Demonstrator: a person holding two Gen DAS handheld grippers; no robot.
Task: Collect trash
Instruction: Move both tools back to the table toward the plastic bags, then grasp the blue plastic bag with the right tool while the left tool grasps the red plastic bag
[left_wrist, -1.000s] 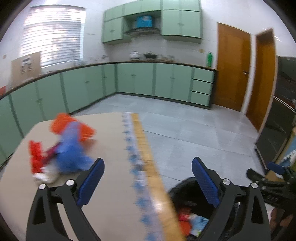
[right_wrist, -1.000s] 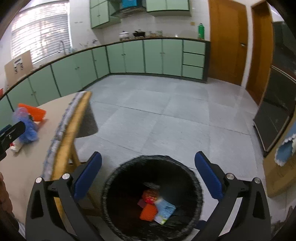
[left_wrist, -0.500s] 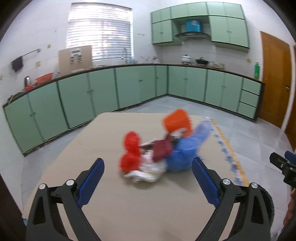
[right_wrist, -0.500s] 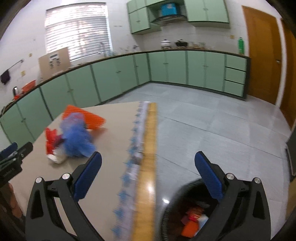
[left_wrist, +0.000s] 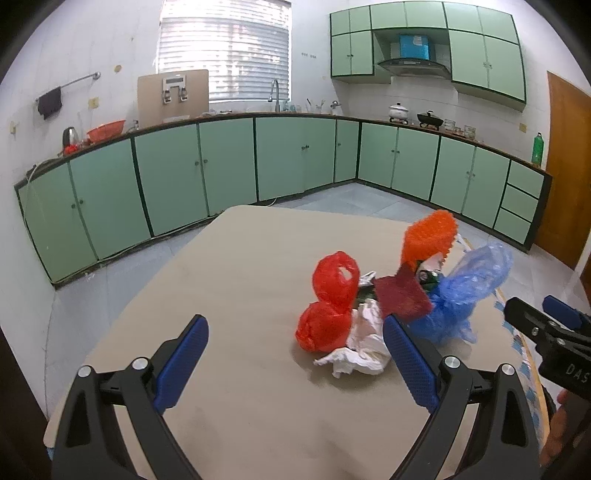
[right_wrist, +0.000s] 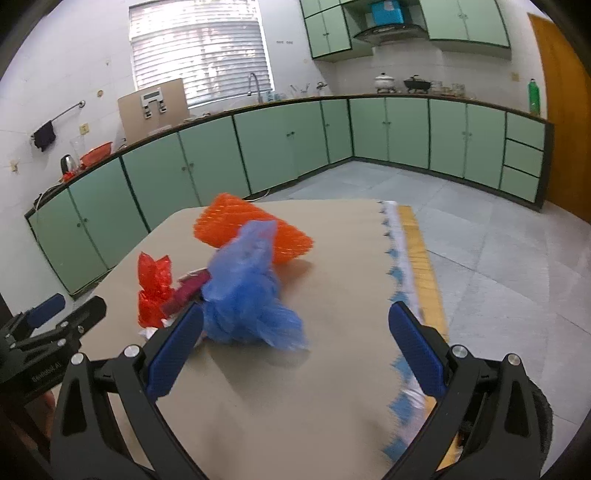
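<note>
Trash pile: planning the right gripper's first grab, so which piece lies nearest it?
The blue plastic bag, right at the open right gripper; the others lie behind it.

In the right wrist view the blue bag (right_wrist: 248, 291) is smearing with motion blur and hiding most of the maroon wrapper (right_wrist: 188, 288) and white paper (right_wrist: 147, 332) behind it. The bin (right_wrist: 541, 410) is showing only a dark sliver at the lower right, behind a gripper finger. In the left wrist view the can (left_wrist: 428, 276) is peeking out from under the orange net (left_wrist: 428, 236), its label too small to read.
</note>
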